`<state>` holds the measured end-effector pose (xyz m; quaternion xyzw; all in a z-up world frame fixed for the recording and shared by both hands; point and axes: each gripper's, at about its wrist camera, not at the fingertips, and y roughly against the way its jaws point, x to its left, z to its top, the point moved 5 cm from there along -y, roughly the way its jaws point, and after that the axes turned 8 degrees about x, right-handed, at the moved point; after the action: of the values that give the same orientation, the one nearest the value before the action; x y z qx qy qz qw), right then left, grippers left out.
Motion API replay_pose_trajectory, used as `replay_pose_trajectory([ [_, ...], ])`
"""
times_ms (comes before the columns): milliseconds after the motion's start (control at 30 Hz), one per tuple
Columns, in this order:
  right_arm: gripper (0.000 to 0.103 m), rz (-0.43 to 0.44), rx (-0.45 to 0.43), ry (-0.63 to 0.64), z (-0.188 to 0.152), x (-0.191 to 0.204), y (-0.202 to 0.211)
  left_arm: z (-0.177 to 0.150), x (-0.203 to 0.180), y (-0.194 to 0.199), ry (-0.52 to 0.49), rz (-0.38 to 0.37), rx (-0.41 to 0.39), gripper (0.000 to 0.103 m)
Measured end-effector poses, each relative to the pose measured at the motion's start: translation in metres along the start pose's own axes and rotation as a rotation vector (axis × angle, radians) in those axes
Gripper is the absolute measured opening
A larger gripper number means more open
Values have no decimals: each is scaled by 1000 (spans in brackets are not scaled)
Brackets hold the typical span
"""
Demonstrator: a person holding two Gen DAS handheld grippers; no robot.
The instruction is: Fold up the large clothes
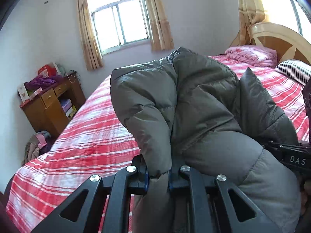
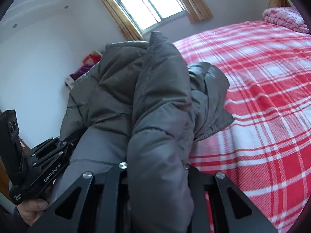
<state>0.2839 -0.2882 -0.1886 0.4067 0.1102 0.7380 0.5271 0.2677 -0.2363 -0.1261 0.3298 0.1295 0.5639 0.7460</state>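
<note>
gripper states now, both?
Left gripper: shut on the grey puffer jacket.
Right gripper: shut on the same jacket.

A bed (image 1: 87,136) under a red-and-white plaid sheet (image 2: 262,97) fills the room — at its head, a folded pink quilt (image 1: 252,55) and a striped pillow (image 1: 293,70) by the wooden headboard (image 1: 281,40); beside its far side stands a cluttered wooden cabinet (image 1: 52,104), beyond it a curtained window (image 1: 120,21)
</note>
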Motion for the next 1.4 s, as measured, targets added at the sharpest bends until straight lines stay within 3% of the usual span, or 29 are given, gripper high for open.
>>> replay_pose_trajectory([
  [300,22,77,-40,91,8,63,23,-7,46,54,54,42,-28,13],
  [667,22,148,-17,205,2,126,15,-42,116,109,169,86,-55,12],
  [1067,22,186,68,314,-8,176,-20,-87,175,117,272,143,-7,12],
  [1400,22,213,132,354,-8,195,-47,-112,210,121,326,164,29,12],
])
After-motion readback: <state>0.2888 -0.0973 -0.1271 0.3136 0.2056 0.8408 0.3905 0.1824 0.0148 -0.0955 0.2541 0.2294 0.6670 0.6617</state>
